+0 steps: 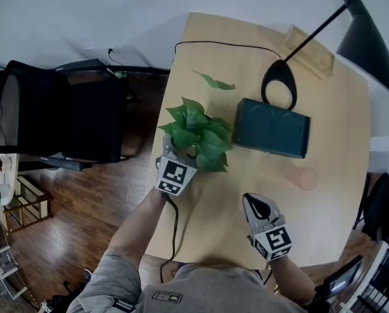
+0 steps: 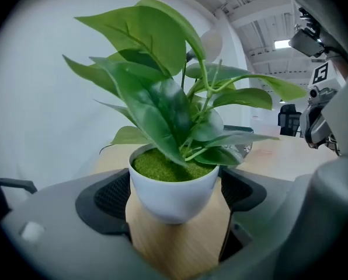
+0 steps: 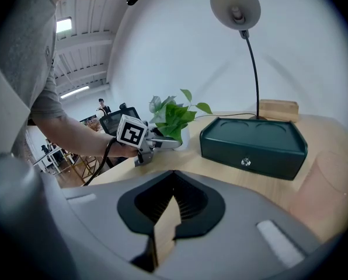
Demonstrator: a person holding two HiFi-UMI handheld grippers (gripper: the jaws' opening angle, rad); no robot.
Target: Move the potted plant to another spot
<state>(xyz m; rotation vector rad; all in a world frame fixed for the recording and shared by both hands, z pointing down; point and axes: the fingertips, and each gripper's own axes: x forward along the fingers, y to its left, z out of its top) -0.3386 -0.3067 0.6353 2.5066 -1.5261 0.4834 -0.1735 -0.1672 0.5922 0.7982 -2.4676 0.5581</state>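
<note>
The potted plant [image 1: 198, 130], broad green leaves in a round white pot, stands near the left edge of the wooden table [image 1: 325, 201]. The left gripper [image 2: 174, 202] jaws flank the pot, apart and not pressing it; the right gripper [image 3: 173, 209] jaws are together

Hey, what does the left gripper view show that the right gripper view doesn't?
Left only: green moss filling the white round pot, which stands between the left tool's open jaws. Right only: the right tool shut and empty, and the left tool's square-marker cube. Both: the leafy potted plant and the light wooden table.
</note>
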